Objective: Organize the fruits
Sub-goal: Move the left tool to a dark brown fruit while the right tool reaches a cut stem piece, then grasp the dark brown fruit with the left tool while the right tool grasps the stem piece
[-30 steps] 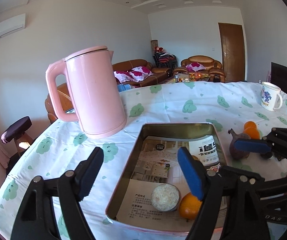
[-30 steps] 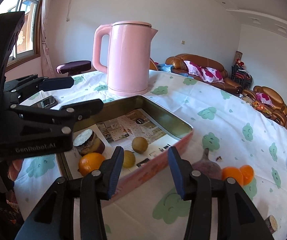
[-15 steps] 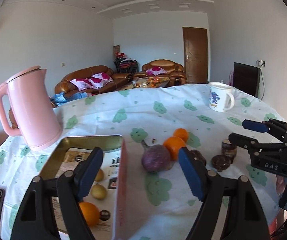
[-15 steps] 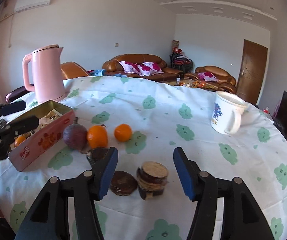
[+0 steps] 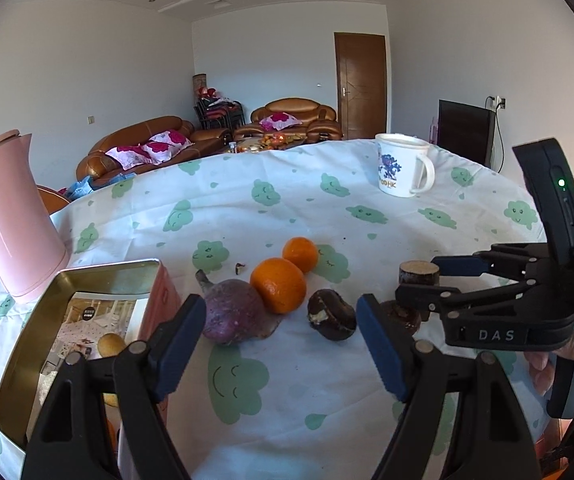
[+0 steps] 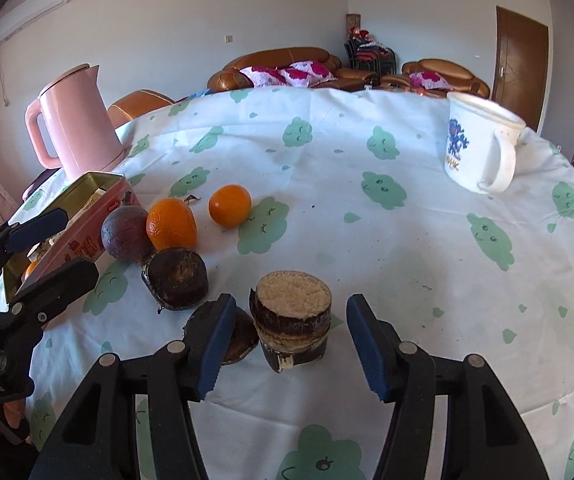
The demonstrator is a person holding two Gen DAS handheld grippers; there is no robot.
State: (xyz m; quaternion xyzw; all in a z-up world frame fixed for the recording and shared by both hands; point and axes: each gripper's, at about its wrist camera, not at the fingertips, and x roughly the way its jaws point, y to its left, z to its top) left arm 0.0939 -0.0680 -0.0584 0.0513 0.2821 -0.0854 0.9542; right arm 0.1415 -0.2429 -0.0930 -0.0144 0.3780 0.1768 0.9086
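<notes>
Loose on the cloth lie a purple fruit (image 5: pixel 231 314), two oranges (image 5: pixel 279 290) (image 5: pixel 300 254), a dark brown fruit (image 5: pixel 331 314) and a cut brown cylinder piece (image 6: pixel 293 316). My left gripper (image 5: pixel 279 344) is open just short of the purple fruit and the nearer orange, with nothing between its pads. My right gripper (image 6: pixel 291 344) straddles the cylinder piece. Its jaws are closing, with gaps on both sides, so the pads do not press on it. Another brown piece (image 6: pixel 241 338) sits half hidden behind its left finger. The pink tin (image 5: pixel 87 280) holds a few fruits.
A pink kettle (image 5: pixel 11 216) stands behind the tin at the left. A white mug (image 5: pixel 401 170) is at the far right of the round table. Its cloth (image 5: pixel 247 208) has green cloud prints. Sofas and a door are beyond.
Both views swung away from the tin and kettle toward the loose fruits. The right gripper moved up around the cut cylinder piece and its jaws narrowed a little.
</notes>
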